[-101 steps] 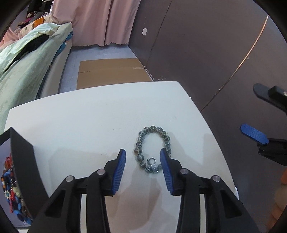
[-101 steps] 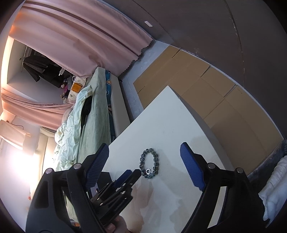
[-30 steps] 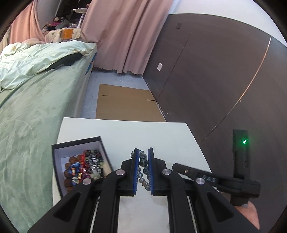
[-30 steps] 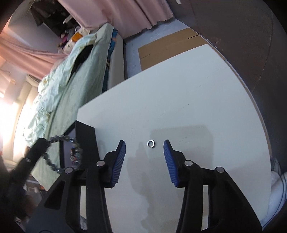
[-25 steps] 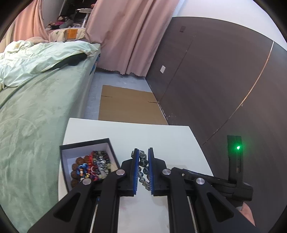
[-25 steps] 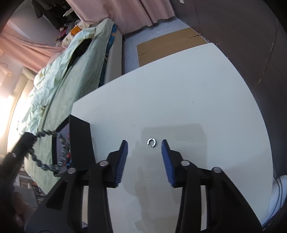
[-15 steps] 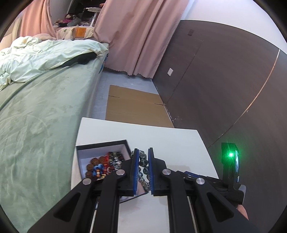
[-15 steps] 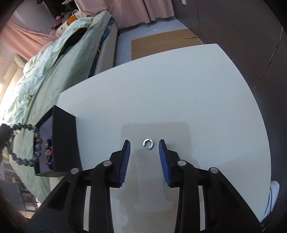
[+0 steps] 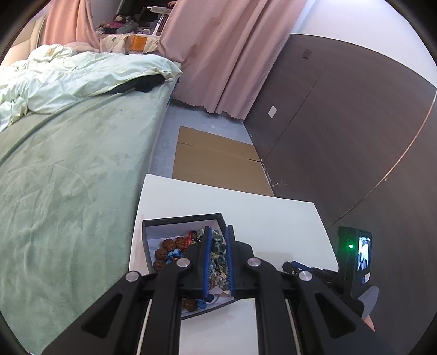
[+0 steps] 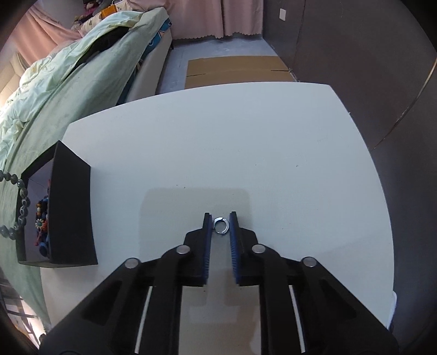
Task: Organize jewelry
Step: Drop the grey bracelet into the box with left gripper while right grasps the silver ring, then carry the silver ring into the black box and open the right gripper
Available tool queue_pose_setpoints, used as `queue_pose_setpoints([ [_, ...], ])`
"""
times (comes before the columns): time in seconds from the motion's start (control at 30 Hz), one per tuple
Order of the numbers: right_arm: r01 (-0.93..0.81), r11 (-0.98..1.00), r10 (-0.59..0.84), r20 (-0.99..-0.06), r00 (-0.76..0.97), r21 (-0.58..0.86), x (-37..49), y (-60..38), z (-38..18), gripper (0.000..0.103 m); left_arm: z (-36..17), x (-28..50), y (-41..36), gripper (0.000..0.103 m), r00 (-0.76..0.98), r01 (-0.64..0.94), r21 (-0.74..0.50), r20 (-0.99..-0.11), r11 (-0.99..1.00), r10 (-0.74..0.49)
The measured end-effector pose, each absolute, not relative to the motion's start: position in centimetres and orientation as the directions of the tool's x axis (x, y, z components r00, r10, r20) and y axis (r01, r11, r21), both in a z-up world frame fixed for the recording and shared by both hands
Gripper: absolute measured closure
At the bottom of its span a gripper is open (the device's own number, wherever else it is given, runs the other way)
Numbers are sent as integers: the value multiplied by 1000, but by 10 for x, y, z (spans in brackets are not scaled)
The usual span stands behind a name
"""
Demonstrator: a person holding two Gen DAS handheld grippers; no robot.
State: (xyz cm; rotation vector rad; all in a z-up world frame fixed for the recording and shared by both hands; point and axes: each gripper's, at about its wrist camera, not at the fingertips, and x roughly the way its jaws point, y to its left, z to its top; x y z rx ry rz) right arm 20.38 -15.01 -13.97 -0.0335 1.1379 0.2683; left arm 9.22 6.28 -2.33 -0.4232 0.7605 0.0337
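A: Which parts of this view are mine?

B: My right gripper [image 10: 220,218], pointing steeply down at the white table [image 10: 245,142]. A small silver ring [image 10: 221,225] lies on the table between my blue pads [image 10: 207,243]. My jaws have just been closing; the pads stand at the ring's sides, though contact cannot be judged.

A: And at the left edge?

B: A black box [image 10: 72,207] stands well apart from the ring, coloured beads inside it. A string of grey beads [image 10: 20,202] hangs over its opening. Beyond the table: a green bed [image 10: 68,82], flat cardboard [image 10: 235,68] and pink curtains [image 10: 207,16].
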Motion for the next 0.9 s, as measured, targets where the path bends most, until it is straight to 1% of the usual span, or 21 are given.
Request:
queue_pose_setpoints([
  [0.03, -226, 968, 193, -897, 398, 108, 204, -151, -139, 89, -24, 92, 66, 94, 731, -183, -375, -670, 909, -129],
  [0.07, -223, 968, 202, -891, 407, 117, 203, -153, -136, 89, -24, 91, 68, 87, 736, -185, -389, -664, 902, -136],
  [0.1, -221, 966, 215, -885, 412, 132, 203, -153, -133, 89, -23, 90, 70, 76, 739, -191, -397, -660, 897, -135],
  [0.13, -221, 963, 235, -878, 418, 152, 203, -154, -129, 90, -22, 89, 72, 38, 743, -198, -397, -657, 896, -127],
  [0.17, -224, 958, 260, -866, 428, 177, 202, -156, -123, 90, -19, 87, 73, 14, 755, -206, -395, -646, 895, -111],
  [0.2, -228, 954, 278, -857, 433, 194, 202, -155, -119, 90, -14, 82, 74, 14, 785, -206, -396, -612, 895, -91],
  [0.23, -235, 947, 306, -844, 439, 221, 200, -155, -113, 89, -10, 80, 75, 15, 797, -202, -392, -599, 897, -82],
  [0.53, -334, 864, 497, -742, 449, 377, 179, -131, -76, 89, -4, 79, 81, 14, 789, -213, -376, -611, 902, -68],
  [0.67, -378, 821, 564, -709, 422, 428, 171, -115, -68, 89, -3, 76, 83, 8, 786, -233, -344, -617, 909, -32],
  [0.9, -427, 776, 620, -685, 382, 464, 161, -91, -67, 89, 5, 66, 92, 8, 794, -269, -322, -608, 908, 19],
])
